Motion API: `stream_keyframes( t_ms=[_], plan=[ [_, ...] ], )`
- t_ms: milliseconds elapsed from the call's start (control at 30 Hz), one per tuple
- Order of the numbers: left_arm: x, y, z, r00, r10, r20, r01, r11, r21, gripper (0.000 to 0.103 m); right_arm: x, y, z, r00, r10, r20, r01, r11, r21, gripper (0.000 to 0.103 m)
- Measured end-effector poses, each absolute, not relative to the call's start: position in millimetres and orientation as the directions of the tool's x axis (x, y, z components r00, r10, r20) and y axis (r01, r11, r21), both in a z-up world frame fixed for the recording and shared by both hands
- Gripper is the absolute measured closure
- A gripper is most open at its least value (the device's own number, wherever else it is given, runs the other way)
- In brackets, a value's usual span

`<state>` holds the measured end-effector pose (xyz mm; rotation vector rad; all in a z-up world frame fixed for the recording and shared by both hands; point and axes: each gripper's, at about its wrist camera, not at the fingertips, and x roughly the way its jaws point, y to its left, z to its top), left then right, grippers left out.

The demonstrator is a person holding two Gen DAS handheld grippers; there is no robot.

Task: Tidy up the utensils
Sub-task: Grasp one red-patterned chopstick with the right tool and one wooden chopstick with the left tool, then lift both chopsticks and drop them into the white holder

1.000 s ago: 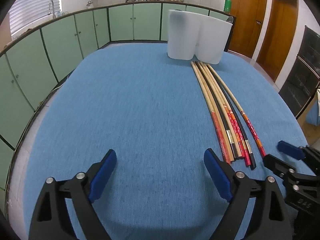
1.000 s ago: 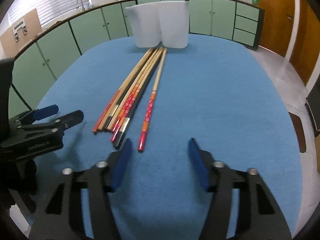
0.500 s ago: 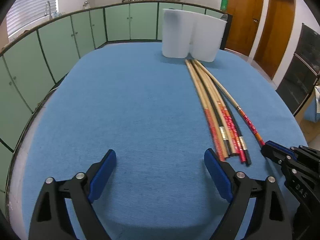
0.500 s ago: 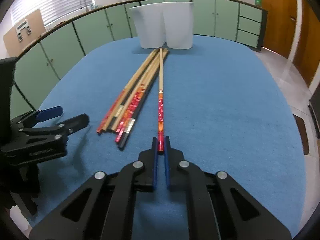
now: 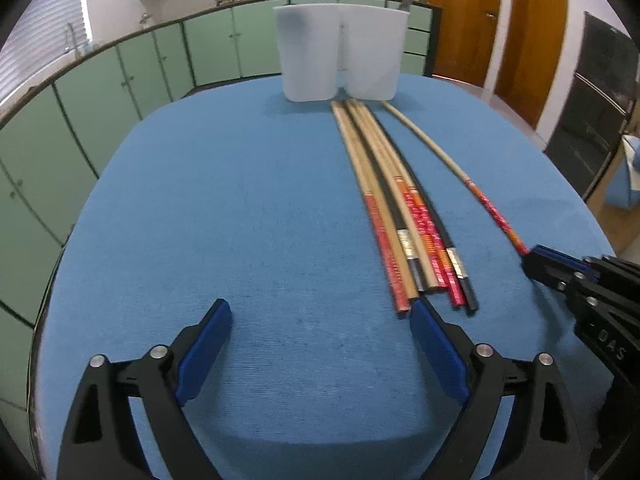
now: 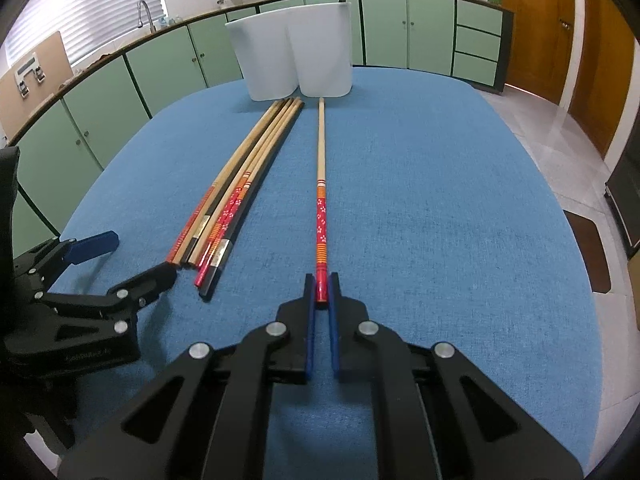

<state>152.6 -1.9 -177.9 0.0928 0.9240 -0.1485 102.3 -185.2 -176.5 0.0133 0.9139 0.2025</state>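
Since a second ago my right gripper (image 6: 322,286) has gone from wide open to clamped on the red end of one chopstick (image 6: 321,184), now pulled to the 3 o'clock side of the bundle (image 6: 236,188). My left gripper (image 5: 320,342) hangs wide open and empty, the bundle's ends at its 1 o'clock. Pickup looks done; next I should lift toward the white holder (image 6: 296,56) at 12 o'clock and tip it in.
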Motion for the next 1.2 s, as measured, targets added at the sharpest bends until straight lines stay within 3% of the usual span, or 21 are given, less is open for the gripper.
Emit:
stream_keyframes(
  t_ms=[200, 367, 533, 700, 867, 1100, 1200],
  plan=[
    [151.1, 22.7, -176.3, 0.602, -0.047, -0.797, 0.091, 0.996, 0.010, 0.013, 100.0, -185.7, -175.5, 0.589, 0.199, -0.783, -0.198, 0.975, 0.099, 0.094],
    [148.3, 21.1, -176.9, 0.606, -0.056, -0.794, 0.103, 0.995, 0.009, 0.013, 93.2, -186.3, -174.4, 0.590, 0.223, -0.776, -0.226, 0.968, 0.107, 0.075],
    [152.5, 14.6, -176.4, 0.608, -0.079, -0.790, 0.125, 0.992, -0.003, 0.020, 91.6, -185.5, -175.2, 0.590, 0.218, -0.777, -0.226, 0.969, 0.100, 0.076],
    [157.0, 11.5, -174.2, 0.614, -0.106, -0.782, 0.138, 0.990, -0.027, 0.037, 95.3, -185.6, -176.2, 0.588, 0.220, -0.778, -0.226, 0.969, 0.103, 0.079],
    [158.2, 2.2, -173.6, 0.609, -0.154, -0.778, 0.181, 0.982, -0.053, 0.061, 101.1, -186.3, -177.3, 0.585, 0.212, -0.783, -0.221, 0.970, 0.097, 0.097],
    [155.5, -7.0, -173.3, 0.602, -0.193, -0.775, 0.216, 0.973, -0.075, 0.097, 101.6, -189.3, -177.4, 0.586, 0.215, -0.781, -0.220, 0.970, 0.102, 0.098],
    [155.4, -7.1, -172.2, 0.603, -0.203, -0.771, 0.207, 0.974, -0.094, 0.097, 100.8, -191.3, -175.0, 0.591, 0.224, -0.775, -0.220, 0.969, 0.113, 0.098]
  ],
)
